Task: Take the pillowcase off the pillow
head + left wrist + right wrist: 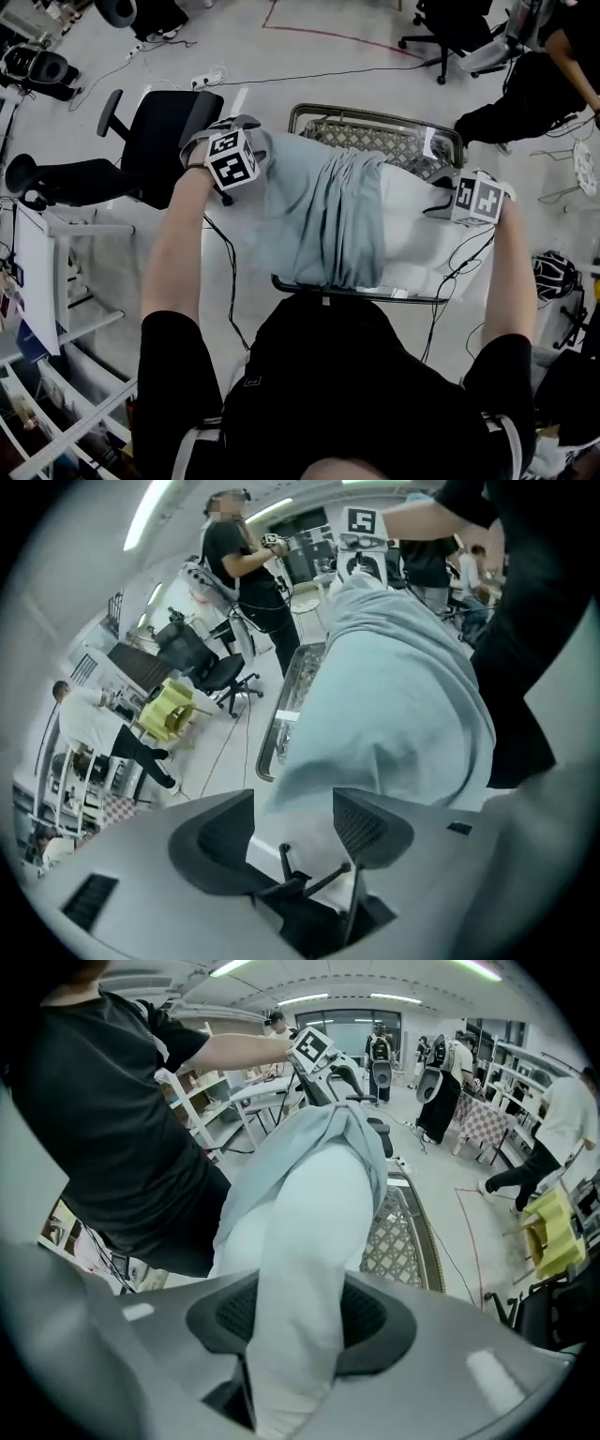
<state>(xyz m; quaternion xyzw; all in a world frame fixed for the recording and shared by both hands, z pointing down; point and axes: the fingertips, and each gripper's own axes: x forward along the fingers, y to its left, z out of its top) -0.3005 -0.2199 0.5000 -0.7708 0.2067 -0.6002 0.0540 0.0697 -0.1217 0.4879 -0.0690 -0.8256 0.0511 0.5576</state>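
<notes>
A pillow lies across a metal mesh table. The pale grey-blue pillowcase covers its left and middle parts, bunched in folds near the middle. The bare white pillow sticks out on the right. My left gripper hovers at the pillowcase's left end; in the left gripper view its jaws stand open, with the pillowcase just beyond them and no pad pressing on it. My right gripper is at the right end. Its jaws are shut on the white pillow, and the pillowcase lies farther along it.
A black office chair stands left of the table, with a white shelf unit nearer me. Cables and a power strip lie on the floor behind. More chairs and a seated person are at the far right.
</notes>
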